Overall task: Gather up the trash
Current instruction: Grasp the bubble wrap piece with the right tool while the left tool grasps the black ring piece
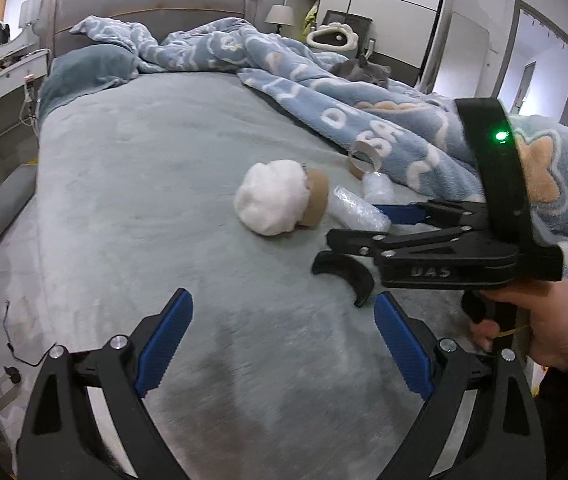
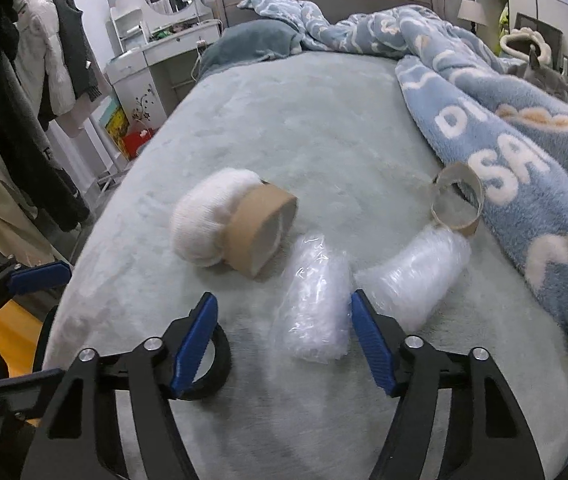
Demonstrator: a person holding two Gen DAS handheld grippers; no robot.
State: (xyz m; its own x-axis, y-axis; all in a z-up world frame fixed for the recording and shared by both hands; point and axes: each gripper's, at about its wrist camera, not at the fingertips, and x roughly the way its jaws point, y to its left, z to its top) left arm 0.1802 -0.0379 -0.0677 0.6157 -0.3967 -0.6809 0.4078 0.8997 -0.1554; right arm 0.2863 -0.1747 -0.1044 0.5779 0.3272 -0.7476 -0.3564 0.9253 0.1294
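Trash lies on the pale green bed point(image 1: 155, 184): a white cotton wad point(image 1: 269, 198) against a brown cardboard tape ring point(image 1: 316, 200), two clear bubble-wrap rolls point(image 1: 360, 210), and a second cardboard ring point(image 1: 364, 158) by the blanket. In the right wrist view my right gripper point(image 2: 284, 318) is open, its blue pads either side of the near bubble-wrap roll point(image 2: 316, 308), not closed on it. The second roll point(image 2: 416, 276), the tape ring point(image 2: 261, 232), the cotton wad point(image 2: 207, 220) and the far ring point(image 2: 458, 204) lie beyond. My left gripper point(image 1: 284, 316) is open and empty above the bed.
A blue fleece blanket point(image 1: 364, 92) is heaped on the bed's right side. A black curved plastic piece point(image 1: 346, 274) lies by the right gripper body point(image 1: 444, 256). A white dresser point(image 2: 163, 56) and hanging coats point(image 2: 27, 80) stand left of the bed.
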